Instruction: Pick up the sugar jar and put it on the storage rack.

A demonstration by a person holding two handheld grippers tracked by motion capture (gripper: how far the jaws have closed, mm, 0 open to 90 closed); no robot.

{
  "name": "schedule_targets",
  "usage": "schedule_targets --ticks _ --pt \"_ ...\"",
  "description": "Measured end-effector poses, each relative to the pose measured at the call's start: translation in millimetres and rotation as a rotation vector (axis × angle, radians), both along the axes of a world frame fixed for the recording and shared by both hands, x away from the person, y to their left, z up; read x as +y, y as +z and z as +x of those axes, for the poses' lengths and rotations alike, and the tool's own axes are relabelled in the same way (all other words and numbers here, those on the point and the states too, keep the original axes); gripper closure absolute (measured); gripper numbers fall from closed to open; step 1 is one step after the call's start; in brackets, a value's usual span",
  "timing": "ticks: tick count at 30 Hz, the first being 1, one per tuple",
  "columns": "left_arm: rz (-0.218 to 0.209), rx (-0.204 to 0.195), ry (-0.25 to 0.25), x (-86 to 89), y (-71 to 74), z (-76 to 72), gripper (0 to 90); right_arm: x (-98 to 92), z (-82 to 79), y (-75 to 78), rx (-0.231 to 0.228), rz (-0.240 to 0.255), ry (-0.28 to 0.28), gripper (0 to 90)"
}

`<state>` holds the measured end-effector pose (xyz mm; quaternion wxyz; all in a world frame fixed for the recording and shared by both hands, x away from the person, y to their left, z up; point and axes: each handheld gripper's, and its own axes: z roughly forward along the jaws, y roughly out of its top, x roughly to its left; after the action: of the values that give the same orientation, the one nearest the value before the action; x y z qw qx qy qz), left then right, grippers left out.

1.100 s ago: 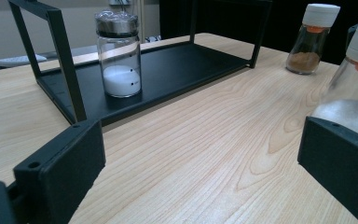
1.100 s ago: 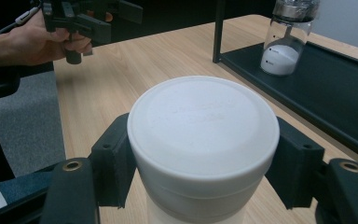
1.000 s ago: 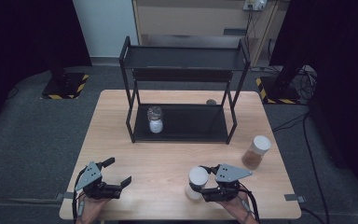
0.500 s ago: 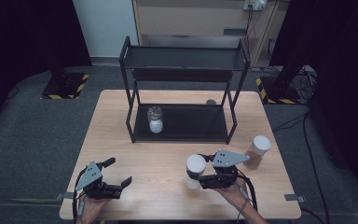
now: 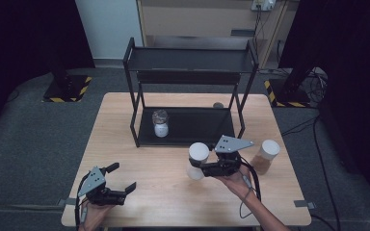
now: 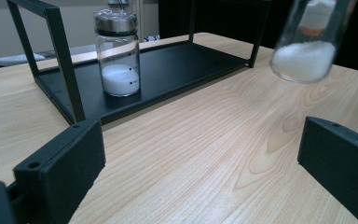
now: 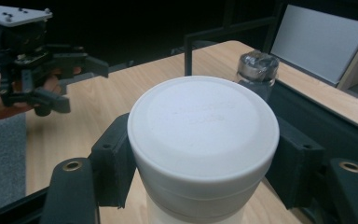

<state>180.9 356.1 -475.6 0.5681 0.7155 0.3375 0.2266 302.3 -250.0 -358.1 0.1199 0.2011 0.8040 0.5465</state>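
My right gripper [image 5: 201, 168] is shut on a clear jar with a white lid [image 5: 198, 151] and holds it off the table, just in front of the black two-tier rack [image 5: 192, 67]. In the right gripper view the jaws clamp the jar [image 7: 203, 121] just below its lid. In the left gripper view the held jar [image 6: 307, 42] hangs at the upper right, white powder in its base. A small glass jar with a silver cap [image 5: 160, 123] stands on the rack's lower shelf [image 6: 177, 70]. My left gripper [image 5: 122, 177] rests open and empty at the table's front left.
A second white-lidded jar with brown contents [image 5: 266, 156] stands on the wooden table [image 5: 125, 120], right of the held jar. The rack's posts and upper shelf frame the lower shelf. Bare wood lies between the two grippers.
The right gripper has risen with the white-lidded jar and carried it toward the rack's front. The left gripper has stayed where it was.
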Motion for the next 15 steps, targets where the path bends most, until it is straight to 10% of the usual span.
schedule_targets --ticks 15 --pt "-0.001 0.005 -0.002 0.3 -0.7 1.1 0.0 25.1 32.7 16.9 -0.011 -0.013 -0.069 33.9"
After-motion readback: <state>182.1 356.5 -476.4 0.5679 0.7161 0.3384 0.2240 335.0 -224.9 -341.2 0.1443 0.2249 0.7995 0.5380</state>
